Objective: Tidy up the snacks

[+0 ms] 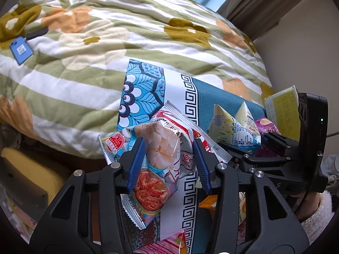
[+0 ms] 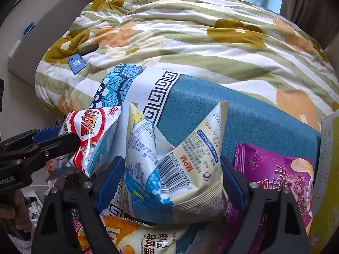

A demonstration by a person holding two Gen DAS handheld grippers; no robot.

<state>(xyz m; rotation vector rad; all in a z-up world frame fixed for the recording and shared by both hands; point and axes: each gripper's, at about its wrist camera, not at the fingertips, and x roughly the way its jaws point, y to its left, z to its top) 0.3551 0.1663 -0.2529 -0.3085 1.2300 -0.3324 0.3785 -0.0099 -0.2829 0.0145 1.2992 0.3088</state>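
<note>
1. Left claw [image 1: 169, 160]: clenched on the shrimp-flake packet [image 1: 163, 148]. Both blue pads press into the crumpled foil at mid-body, and the packet bulges between them.
2. Right claw [image 2: 171, 175]: grasping the cream-and-blue snack bag [image 2: 175, 169]. The bag fills the gap between the pads and its sides are pinched in.
3. Location of task items: both held packets sit over the blue patterned cloth [image 2: 243, 114], which lies on the floral quilt [image 1: 106, 42] of a bed. A purple packet [image 2: 275, 169] lies just beside the right claw; an orange-and-white packet [image 2: 137, 239] lies beneath it.
4. Step in hand: judged to be the pick-up stage, with one snack secured per claw and neither yet sorted.
5. Next move: lift both packets clear of the pile without dragging neighbours along, then carry each to its place. Thin foil may slip, so keep the grip firm.
6. View differences: the left wrist view alone shows the prawn picture on its packet, a blue phone [image 1: 21, 49] close up, and a fleecy sleeve [image 1: 317, 216]. The right wrist view alone shows the barcode side of the cream bag and the purple packet in full.
</note>
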